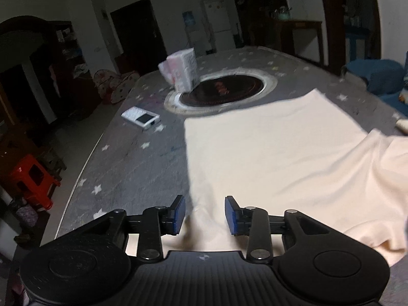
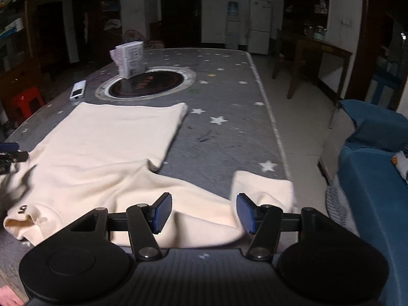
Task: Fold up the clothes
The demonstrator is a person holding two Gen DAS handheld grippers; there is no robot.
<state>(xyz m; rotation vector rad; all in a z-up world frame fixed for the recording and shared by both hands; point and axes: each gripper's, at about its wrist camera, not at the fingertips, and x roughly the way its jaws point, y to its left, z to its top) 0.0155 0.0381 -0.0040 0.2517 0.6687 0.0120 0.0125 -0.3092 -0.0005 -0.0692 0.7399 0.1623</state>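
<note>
Broadly, a grey star-printed table point(image 2: 229, 97) was seen to fill the scene, and on it a cream long-sleeved top point(image 2: 109, 137) was spread flat, its hem lying toward the far side near a round dark inset point(image 2: 145, 83), its neckline at the near edge. On the right, a sleeve point(image 2: 262, 188) was left trailing outward toward the table's right rim, still unfolded. Further off, a white paper packet point(image 2: 131, 60) stood at the far left of the inset, and a small white device point(image 2: 77, 90) lay left of it. The right gripper point(image 2: 201, 213) was held wide open above the sleeve's shoulder, nothing being gripped; the left gripper point(image 1: 204, 215) was likewise parted, empty, over the garment's near left edge. An early fold was judged to be in hand: next, the sleeve would need to be pinched and carried inward across the body.
</note>
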